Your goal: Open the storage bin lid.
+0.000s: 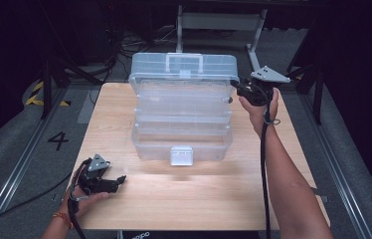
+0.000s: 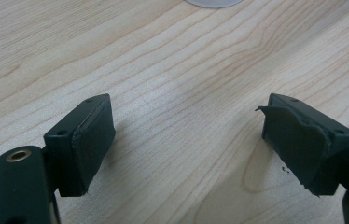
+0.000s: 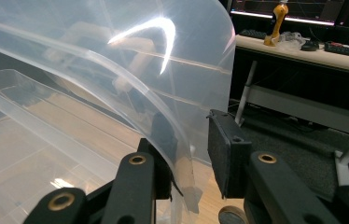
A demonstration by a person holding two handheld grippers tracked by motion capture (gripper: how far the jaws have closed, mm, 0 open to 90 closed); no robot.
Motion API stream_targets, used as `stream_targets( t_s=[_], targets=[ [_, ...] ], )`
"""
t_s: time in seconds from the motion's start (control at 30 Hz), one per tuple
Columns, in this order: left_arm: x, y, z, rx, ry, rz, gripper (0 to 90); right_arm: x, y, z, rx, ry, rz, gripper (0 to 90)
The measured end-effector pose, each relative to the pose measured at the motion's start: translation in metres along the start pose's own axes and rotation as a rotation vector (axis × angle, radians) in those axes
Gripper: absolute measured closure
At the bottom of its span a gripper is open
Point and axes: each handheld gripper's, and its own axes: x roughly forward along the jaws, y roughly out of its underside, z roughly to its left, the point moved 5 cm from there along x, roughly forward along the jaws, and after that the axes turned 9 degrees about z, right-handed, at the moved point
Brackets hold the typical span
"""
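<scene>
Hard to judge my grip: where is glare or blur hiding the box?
Right gripper view: a bright streak of glare on the clear lid, whose edge between the right claw jaws stays readable. High view: soft, the box pale. Left gripper view: sharp, left claw shadowed on the table.

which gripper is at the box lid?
The right gripper: its jaws straddle the edge of the clear box's raised lid. The left gripper sits open over bare table, apart from the box.

A lab or recording studio: black curtains, loose cables (image 1: 129, 47) on grey floor, floor rails (image 1: 22, 149), hazard tape (image 1: 37, 94), a keyboard desk (image 3: 303, 51) behind.
</scene>
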Motion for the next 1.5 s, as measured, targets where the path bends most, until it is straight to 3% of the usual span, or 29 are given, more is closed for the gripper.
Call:
stream_targets(
  t_s=[0.93,1.5],
  targets=[
    [0.0,0.0,0.0,-0.004,0.001,0.0,17.3,0.01,-0.011,-0.008,-0.004,0.016,0.027,73.3],
    [0.0,0.0,0.001,0.007,0.0,0.002,17.1,0.019,-0.017,-0.013,0.017,0.027,0.023,74.4]
  ],
)
